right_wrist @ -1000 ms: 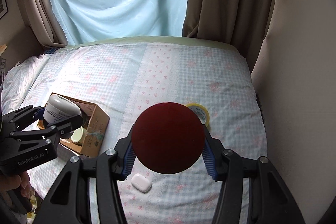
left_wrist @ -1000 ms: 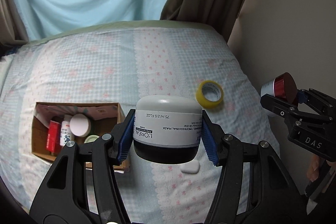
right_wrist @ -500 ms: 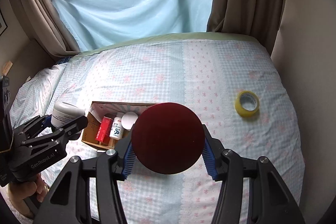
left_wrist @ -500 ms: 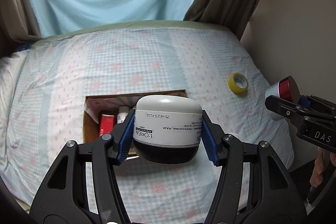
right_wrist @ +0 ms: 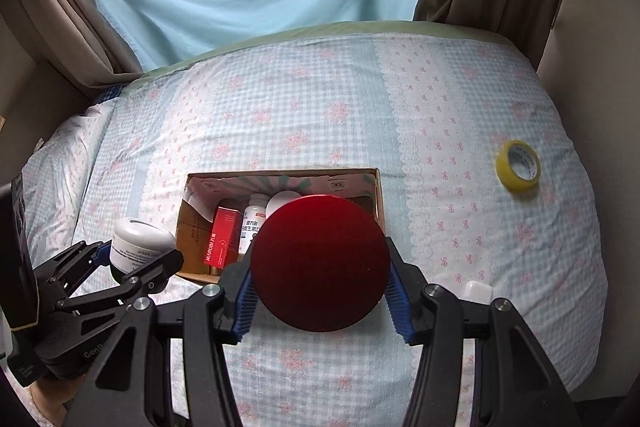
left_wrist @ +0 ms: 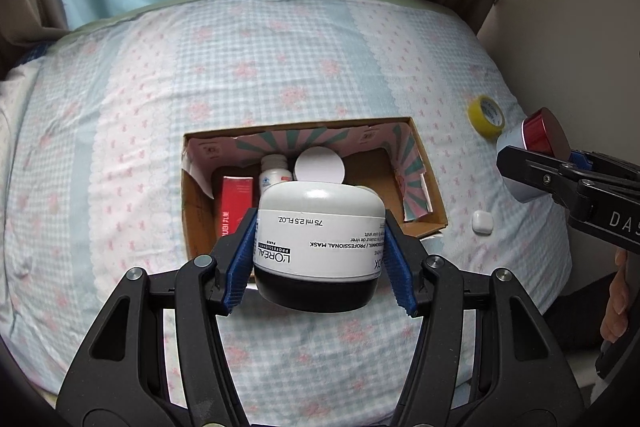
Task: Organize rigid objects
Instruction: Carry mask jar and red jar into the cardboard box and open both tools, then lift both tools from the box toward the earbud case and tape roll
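Note:
My left gripper (left_wrist: 320,259) is shut on a white L'Oreal mask jar (left_wrist: 318,231) with a black base, held above the near side of an open cardboard box (left_wrist: 432,195) on the bed. The box holds a red carton (left_wrist: 236,203), a white bottle (left_wrist: 274,171) and a white round lid (left_wrist: 319,167). My right gripper (right_wrist: 320,291) is shut on a red-lidded jar (right_wrist: 320,263), held above the box's (right_wrist: 380,195) near right part. The right gripper's jar also shows at the right of the left wrist view (left_wrist: 536,143). The left gripper's jar shows in the right wrist view (right_wrist: 136,247).
A yellow tape roll (right_wrist: 518,165) lies on the checked bedspread to the right of the box, also in the left wrist view (left_wrist: 486,115). A small white earbud case (left_wrist: 482,222) lies near the box's right corner. Curtains and a wall stand behind and right.
Both grippers have moved left over the bed with their jars. The box now sits centred under each of them, and the tape roll has shifted to the right of both views.

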